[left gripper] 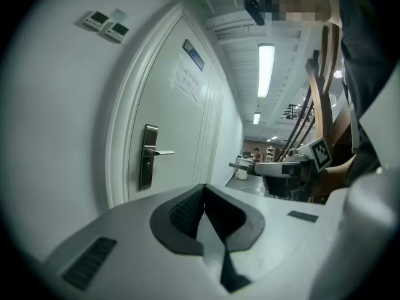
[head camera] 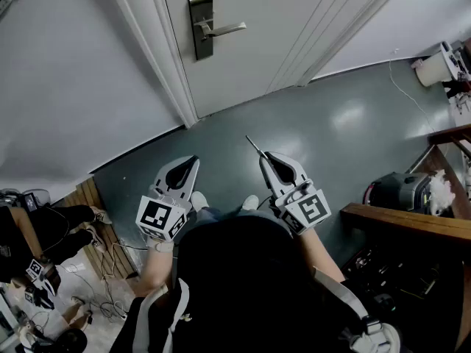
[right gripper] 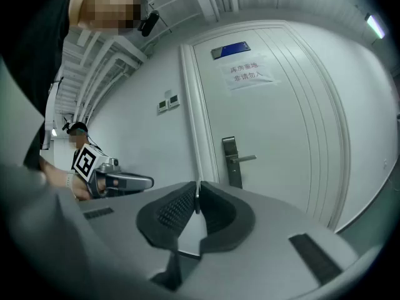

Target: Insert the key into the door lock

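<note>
1. Up top in head view: door (head camera: 294, 20) closed, w/ dark lock (head camera: 199, 44) and lever handle (head camera: 224, 29) pointing right. Grey floor (head camera: 316, 123) below it.
2. Same view: both grippers sit low over the floor, well apart from the door, tips toward it. L gripper (head camera: 193, 160) is at left and R gripper (head camera: 263, 156) at right, side by side w/ a gap btwn.
3. Key (head camera: 254, 147): a thin metal blade sticking out of R gripper's tip, aimed up-left toward the door. It is nowhere near the lock.
4. R gripper view shows what head view can't. R gripper's (right gripper: 197, 186) jaws are pressed together on the key (right gripper: 197, 200), seen edge-on as a slim strip btwn the dark pads.
5. L gripper view: L gripper's (left gripper: 204, 187) jaws are closed pad to pad, nothing btwn them.
6. Only the gripper views take in the door's upper part. R gripper view has a blue plate (right gripper: 230, 50) and a paper sign (right gripper: 249, 72), print too small to read. Wall switches (right gripper: 167, 102) sit left of the frame.
7. Each gripper view also catches the other gripper off to the side, level w/ the lock.
8. Only head view shows a wood desk (head camera: 412, 220) at right and a person (head camera: 37, 230) in black at lower left.
</note>
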`<state>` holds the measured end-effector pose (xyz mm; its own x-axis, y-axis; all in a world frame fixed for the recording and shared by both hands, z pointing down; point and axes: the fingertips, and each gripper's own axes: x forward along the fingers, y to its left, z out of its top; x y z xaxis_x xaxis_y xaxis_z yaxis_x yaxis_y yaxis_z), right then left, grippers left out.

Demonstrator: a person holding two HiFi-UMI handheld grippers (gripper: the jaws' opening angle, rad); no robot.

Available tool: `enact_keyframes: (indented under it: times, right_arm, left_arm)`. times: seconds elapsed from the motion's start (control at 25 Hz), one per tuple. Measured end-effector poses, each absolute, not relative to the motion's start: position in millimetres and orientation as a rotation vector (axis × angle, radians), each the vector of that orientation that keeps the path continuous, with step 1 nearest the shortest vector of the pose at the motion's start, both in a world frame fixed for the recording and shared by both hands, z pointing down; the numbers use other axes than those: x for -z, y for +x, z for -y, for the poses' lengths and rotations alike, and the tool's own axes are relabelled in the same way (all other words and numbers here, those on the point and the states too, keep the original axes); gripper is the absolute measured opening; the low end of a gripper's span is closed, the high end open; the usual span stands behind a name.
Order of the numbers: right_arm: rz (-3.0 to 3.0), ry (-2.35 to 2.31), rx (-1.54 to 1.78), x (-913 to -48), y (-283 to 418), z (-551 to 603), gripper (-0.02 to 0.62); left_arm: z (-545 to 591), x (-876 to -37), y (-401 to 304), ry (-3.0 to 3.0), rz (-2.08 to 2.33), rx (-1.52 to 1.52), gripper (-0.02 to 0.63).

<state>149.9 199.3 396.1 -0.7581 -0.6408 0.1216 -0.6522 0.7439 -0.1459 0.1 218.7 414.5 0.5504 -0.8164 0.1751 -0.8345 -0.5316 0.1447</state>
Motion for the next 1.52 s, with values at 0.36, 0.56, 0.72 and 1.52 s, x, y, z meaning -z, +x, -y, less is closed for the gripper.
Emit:
enact_keyframes:
  times: [0.36, 0.56, 0.72, 1.52]
  right_arm:
    - [2.87, 1.081, -0.313, -386.6, 113.6, -206.9, 0.034]
    - [2.882, 1.084, -0.349, -393.0, 52.1, -198.6, 0.034]
    - [2.861, 1.092, -0.399, -397.9, 23.4, -188.6, 0.034]
    - [2.961, 0.885, -0.634, -410.3, -25.0, -15.7, 0.034]
  left_arm:
    - [-230.5, -412.0, -38.1, 2.566, 1.389, -0.142, 0.009]
    - [-227.2, -422.5, -102.1, 2.561, 1.395, -0.119, 0.009]
    - [-225.4, -430.1, -135.3, 2.533, 1.401, -0.121, 0.009]
    - [-71.9, -444.9, -155.2, 2.452, 1.494, -0.179, 0.009]
